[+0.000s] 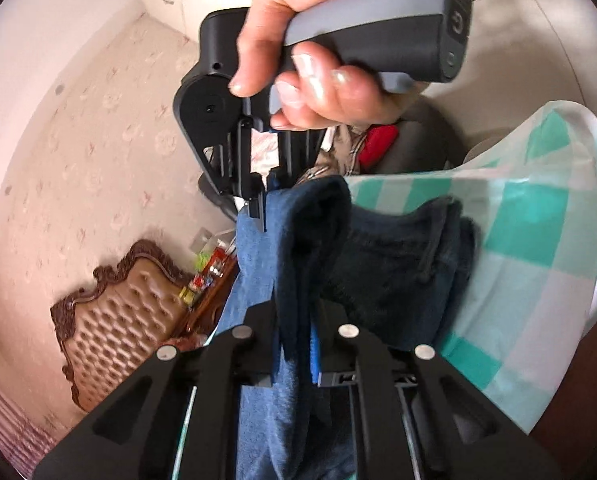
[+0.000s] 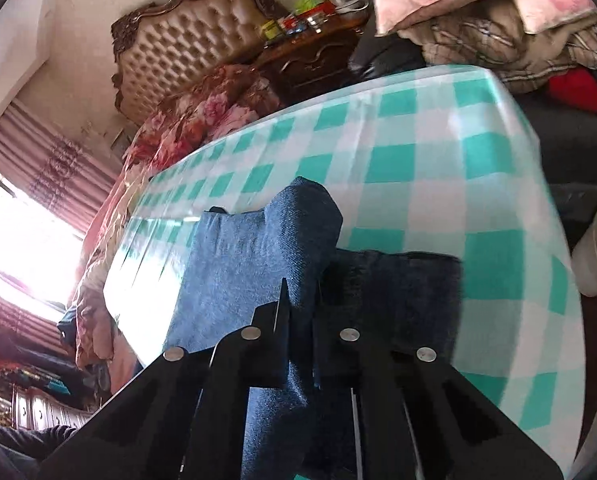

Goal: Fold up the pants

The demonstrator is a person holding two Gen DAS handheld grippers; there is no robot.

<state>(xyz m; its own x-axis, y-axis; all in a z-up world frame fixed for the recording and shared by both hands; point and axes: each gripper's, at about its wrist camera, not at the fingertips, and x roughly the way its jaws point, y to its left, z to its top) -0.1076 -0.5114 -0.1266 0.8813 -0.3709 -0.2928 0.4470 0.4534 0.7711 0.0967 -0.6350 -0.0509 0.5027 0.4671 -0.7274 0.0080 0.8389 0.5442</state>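
Left wrist view
- Left hand-held gripper (image 1: 296, 344): bottom centre of frame; jaws narrow, clamped on a fold of blue denim that runs up between them.
- Pants (image 1: 398, 256): dark blue denim, centre of frame; a doubled layer stands up from the jaws, the rest lies bunched to the right on the checked cloth.
- Right hand-held gripper (image 1: 258, 204): upper centre, black body with grey handle; its fingertips pinch the top edge of the same denim, just left of the raised fold.
- Right hand (image 1: 318, 40): top centre, wrapped round the grey handle, fingers curled on the trigger.
- Tabletop (image 1: 538, 240): right side, covered in green-and-white check; its edge curves down at lower right.
- Headboard (image 1: 122, 320): lower left, brown tufted with a carved frame, well apart from the denim.

Right wrist view
- Right hand-held gripper (image 2: 300, 320): bottom centre; jaws pressed together on a ridge of denim, fabric passing between them.
- Pants (image 2: 238, 272): centre, lighter blue panel to the left of the jaws, darker panel to the right; both lie on the checked cloth, the pinched ridge raised above it.
- Tabletop (image 2: 418, 152): fills centre and right, green-and-white check.
- Bedding pile (image 2: 498, 28): upper right, pink pillows on plaid blankets.
- Window (image 2: 22, 240): left edge, bright glare, striped curtains beside it.
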